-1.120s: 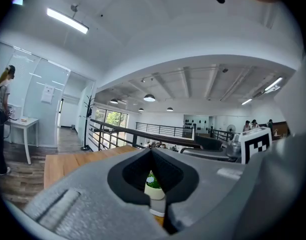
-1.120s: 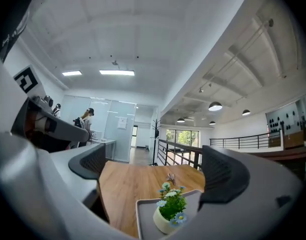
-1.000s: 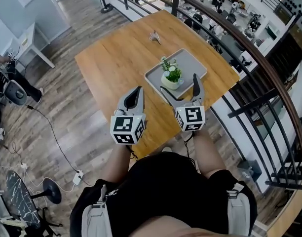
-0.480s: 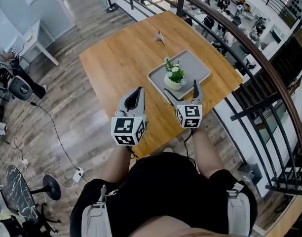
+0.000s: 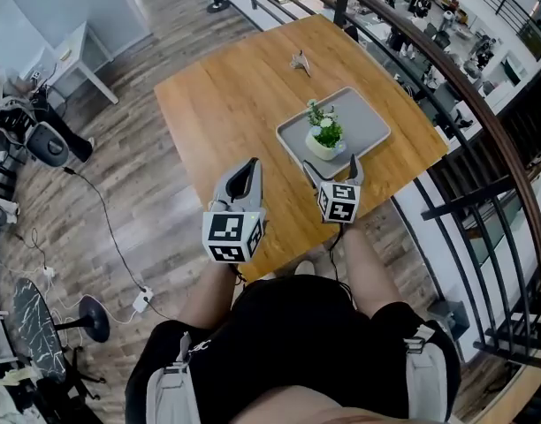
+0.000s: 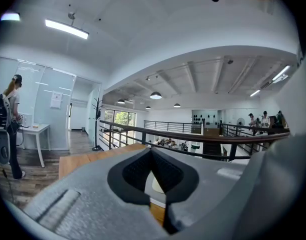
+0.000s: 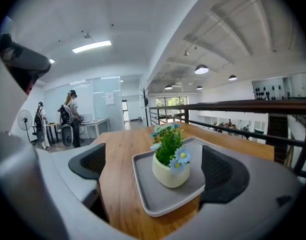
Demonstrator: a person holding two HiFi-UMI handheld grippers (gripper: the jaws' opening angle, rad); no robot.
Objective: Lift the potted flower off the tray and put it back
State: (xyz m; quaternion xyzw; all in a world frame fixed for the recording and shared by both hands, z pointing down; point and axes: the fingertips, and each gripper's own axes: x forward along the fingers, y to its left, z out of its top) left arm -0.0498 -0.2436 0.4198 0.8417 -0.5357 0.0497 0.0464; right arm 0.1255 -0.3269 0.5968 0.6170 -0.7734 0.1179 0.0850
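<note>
We take this for an open-plan office or lab on a mezzanine: railing [image 7: 253, 104], glass partition [image 7: 100, 104], white desk [image 5: 74, 49], strip ceiling light [image 7: 91, 46], cluttered workbenches [image 5: 430, 3] below.

The scene was evenly lit by ceiling lights [image 6: 67, 28]; gripper views were bent strongly at darkened edges.

Cube [image 5: 232, 237] on left gripper [image 5: 252, 162]: we read only black-and-white square markers, no letters or numbers.
Cube [image 5: 339, 203] on right gripper [image 5: 330, 162]: square markers only.
Sheet [image 6: 56, 100] on glass wall [image 6: 45, 119]: we found it illegible.
</note>
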